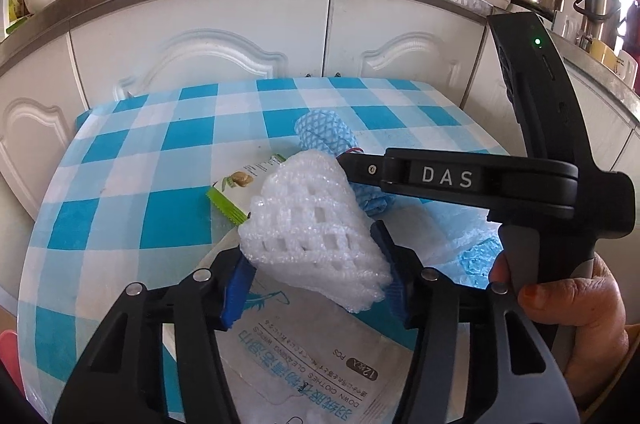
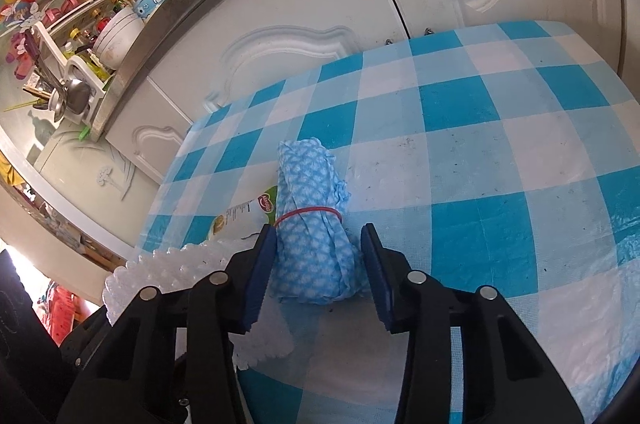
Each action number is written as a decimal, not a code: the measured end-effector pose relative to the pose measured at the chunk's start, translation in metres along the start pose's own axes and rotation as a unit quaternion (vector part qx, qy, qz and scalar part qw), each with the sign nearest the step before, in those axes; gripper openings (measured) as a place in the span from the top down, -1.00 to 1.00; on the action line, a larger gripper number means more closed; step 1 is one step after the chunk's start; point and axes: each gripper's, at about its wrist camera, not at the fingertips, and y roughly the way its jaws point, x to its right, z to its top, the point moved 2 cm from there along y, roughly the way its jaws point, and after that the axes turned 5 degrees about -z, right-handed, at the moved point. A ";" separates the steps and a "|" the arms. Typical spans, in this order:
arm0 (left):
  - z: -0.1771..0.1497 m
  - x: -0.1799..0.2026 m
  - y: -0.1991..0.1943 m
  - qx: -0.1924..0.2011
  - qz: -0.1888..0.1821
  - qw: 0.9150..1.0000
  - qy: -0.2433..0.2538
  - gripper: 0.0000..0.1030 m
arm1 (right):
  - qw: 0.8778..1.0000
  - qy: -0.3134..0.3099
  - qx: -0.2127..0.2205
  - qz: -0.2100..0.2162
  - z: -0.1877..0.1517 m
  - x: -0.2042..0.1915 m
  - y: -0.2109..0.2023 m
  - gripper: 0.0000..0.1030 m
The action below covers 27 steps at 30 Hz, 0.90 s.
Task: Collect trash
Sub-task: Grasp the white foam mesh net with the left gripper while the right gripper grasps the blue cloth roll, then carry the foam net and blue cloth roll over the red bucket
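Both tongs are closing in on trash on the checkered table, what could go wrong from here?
1. The left tongs pinch the soft foam net near one end; it may squash and slip out.
2. The right tongs straddle the blue cloth roll, but a gap shows at one pad, so it could roll away.

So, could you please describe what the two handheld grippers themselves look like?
Both are black plastic linkage frames with round silver pivot pins and flat blue pads on the fingertips. The left gripper and right gripper look alike. Seen from the side, the right one carries white "DAS" lettering, a small green light and a grey handle. No sleeve shows.
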 end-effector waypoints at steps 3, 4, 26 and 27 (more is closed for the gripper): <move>0.000 0.000 -0.002 0.003 -0.001 1.000 -0.005 -0.06 | 1.000 0.000 0.000 -0.002 0.000 0.003 0.000 0.25; 0.000 -0.001 -0.002 0.003 -0.002 1.000 -0.008 -0.06 | 1.000 -0.002 0.001 -0.003 -0.001 0.003 0.000 0.28; -0.005 -0.012 -0.062 0.037 0.022 0.999 -0.027 -0.04 | 0.996 0.038 0.034 0.076 0.007 0.006 -0.024 0.49; -0.006 -0.014 -0.065 0.038 0.024 0.999 -0.028 -0.04 | 0.996 0.038 0.035 0.078 0.007 0.004 -0.026 0.49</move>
